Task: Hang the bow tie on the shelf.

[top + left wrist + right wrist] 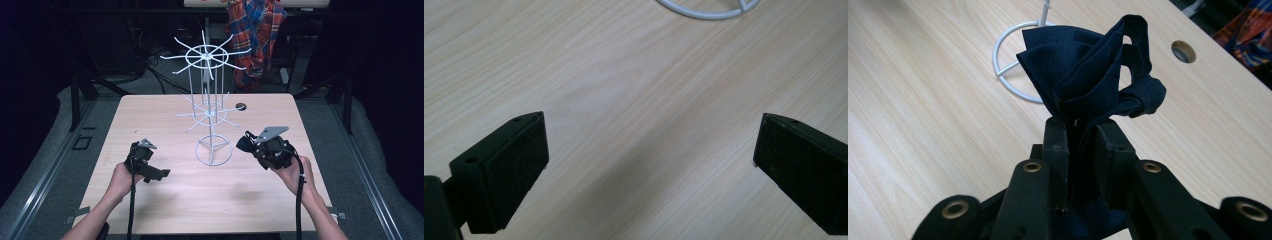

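Pale wood table (634, 100) lies bare between my left gripper (651, 150) jaws, which stand wide apart, the white wire rack (210, 107) base ring just beyond their tips. Moving right, my right gripper (1083, 130) has its jaws clamped together on a bunched navy cloth (1088, 70), which rises past their tips toward that ring.

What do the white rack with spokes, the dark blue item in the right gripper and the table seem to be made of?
White spoked rack: thin wire, probably coated metal, smooth. Dark blue item: woven cloth, matte, with soft folds. Table: pale wood-grain top, maybe laminate.
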`<state>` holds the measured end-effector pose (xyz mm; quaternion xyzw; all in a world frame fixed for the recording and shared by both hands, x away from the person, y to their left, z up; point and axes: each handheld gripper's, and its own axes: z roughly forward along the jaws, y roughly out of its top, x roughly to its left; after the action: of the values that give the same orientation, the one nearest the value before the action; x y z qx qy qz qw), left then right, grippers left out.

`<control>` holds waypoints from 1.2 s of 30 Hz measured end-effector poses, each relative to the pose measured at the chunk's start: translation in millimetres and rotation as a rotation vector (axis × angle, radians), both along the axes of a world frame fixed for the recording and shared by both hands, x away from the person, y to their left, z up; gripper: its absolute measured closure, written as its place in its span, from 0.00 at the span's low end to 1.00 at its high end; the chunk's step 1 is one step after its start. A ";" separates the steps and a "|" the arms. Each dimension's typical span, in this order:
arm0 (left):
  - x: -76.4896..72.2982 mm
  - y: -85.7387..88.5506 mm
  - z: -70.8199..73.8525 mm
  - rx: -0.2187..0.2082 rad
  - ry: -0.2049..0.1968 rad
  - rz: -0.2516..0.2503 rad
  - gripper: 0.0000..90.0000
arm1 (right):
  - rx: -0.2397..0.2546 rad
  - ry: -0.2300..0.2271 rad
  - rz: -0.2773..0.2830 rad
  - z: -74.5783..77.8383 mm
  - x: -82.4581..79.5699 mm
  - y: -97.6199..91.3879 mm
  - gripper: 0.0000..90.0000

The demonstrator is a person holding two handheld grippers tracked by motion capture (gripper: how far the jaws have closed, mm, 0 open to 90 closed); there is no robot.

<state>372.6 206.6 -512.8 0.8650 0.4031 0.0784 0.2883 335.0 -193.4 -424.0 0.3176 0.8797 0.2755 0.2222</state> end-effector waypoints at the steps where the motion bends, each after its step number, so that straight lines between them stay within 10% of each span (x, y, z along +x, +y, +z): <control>1: 0.1 0.7 -0.1 0.001 0.000 0.001 0.02 | -0.002 -0.003 0.000 2.1 0.0 0.0 0.86; 36: 0.4 -0.3 -0.9 -0.002 0.012 -0.002 0.02 | 0.031 -0.068 0.057 32.7 -6.9 20.3 0.86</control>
<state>373.0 206.3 -513.6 0.8657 0.4039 0.0724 0.2867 328.0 -173.1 -391.3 0.2863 0.8760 0.3057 0.2392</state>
